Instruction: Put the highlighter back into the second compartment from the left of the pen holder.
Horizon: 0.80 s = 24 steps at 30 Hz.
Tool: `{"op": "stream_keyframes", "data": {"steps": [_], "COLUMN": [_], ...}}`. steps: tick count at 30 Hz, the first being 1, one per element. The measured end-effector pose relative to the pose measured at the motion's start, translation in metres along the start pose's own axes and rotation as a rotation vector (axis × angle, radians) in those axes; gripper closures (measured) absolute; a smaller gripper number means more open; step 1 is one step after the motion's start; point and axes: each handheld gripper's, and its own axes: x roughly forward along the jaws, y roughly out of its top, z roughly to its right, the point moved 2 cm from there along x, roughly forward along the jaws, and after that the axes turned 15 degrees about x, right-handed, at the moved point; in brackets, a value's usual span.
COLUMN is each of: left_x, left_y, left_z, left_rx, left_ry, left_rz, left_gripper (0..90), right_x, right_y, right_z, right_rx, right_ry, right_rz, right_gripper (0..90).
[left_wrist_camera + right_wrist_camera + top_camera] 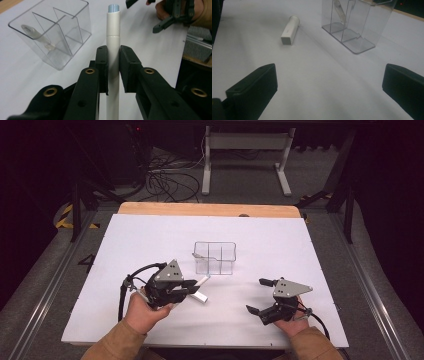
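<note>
The left claw (113, 67) clamps a white tube (113, 37) aimed at the clear organizer (53, 35) at eleven o'clock, ready to drop in; the right claw (266, 296) gapes empty.

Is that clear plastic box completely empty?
No, the clear box already has one pale, slim item leaning inside a compartment.

high: overhead, forward-down | tool views: close, low | shared: clear organizer (215, 257)
</note>
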Motion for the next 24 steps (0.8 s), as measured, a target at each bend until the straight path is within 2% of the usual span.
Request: {"op": "stream_keyframes", "data": {"steps": [4, 11, 16, 24], "left_x": [-0.003, -0.003, -0.004, -0.004], "left_y": [0.004, 0.011, 0.014, 0.021], "left_z": [-0.005, -0.010, -0.016, -0.021], "left_rx": [-0.028, -0.050, -0.094, -0.113], "left_ry": [-0.013, 0.010, -0.011, 0.025], "left_rz": [0.072, 0.141, 0.206, 0.257], "left_gripper": [77.9, 77.9, 77.9, 77.9], "right_x": [0.000, 0.000, 0.000, 0.000], "right_y": [0.000, 0.000, 0.000, 0.000], "right_z": [0.000, 0.000, 0.000, 0.000], "right_rx": [-0.002, -0.003, -0.003, -0.002], "right_ry": [0.000, 0.001, 0.002, 0.003], "right_rz": [-0.001, -0.001, -0.002, -0.001], "right_gripper": [0.2, 0.2, 0.2, 0.2]}}
